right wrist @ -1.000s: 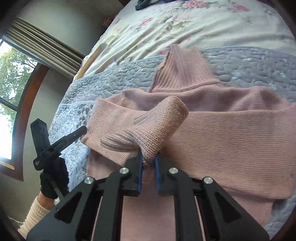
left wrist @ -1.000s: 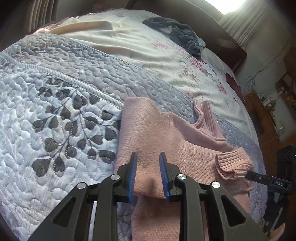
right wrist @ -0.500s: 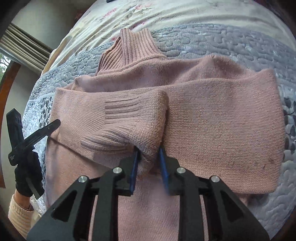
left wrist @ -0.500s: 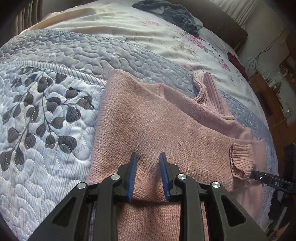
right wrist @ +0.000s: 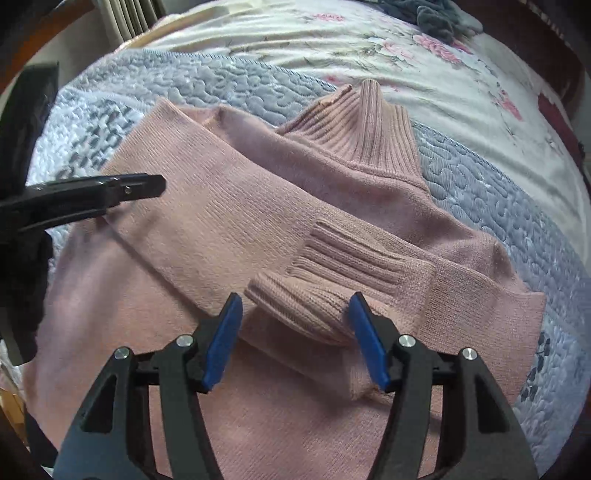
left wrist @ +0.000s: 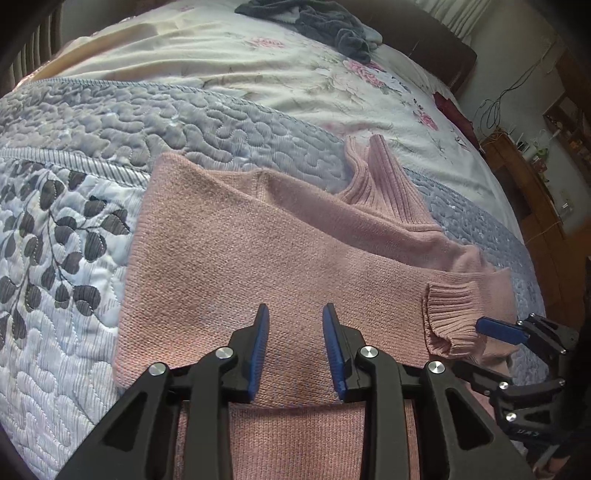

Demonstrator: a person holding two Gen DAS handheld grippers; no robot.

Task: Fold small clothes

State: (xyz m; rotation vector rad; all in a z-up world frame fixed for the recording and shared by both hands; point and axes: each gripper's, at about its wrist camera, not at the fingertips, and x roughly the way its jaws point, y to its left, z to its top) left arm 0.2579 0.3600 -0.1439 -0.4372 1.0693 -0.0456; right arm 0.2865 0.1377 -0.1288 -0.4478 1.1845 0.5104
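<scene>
Pink knit sweater (right wrist: 207, 206) flat on the quilted bedspread (left wrist: 184, 114), one sleeve laid across the chest, its ribbed cuff (right wrist: 314, 306) loose between the spread right gripper (right wrist: 295, 332), left gripper (left wrist: 295, 345) likewise parted, empty, probably poised for the next fold.

bed (left wrist: 192, 110): quilted blue cover, floral sheet beyond
sweater (left wrist: 236, 251): pink, flat on quilt
dark clothes (left wrist: 325, 22): heaped at far end

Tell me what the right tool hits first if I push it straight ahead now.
Most likely the ribbed cuff of the folded sleeve, which lies between the open right tool fingers on the pink sweater. Depth is hard to judge through the fisheye.
</scene>
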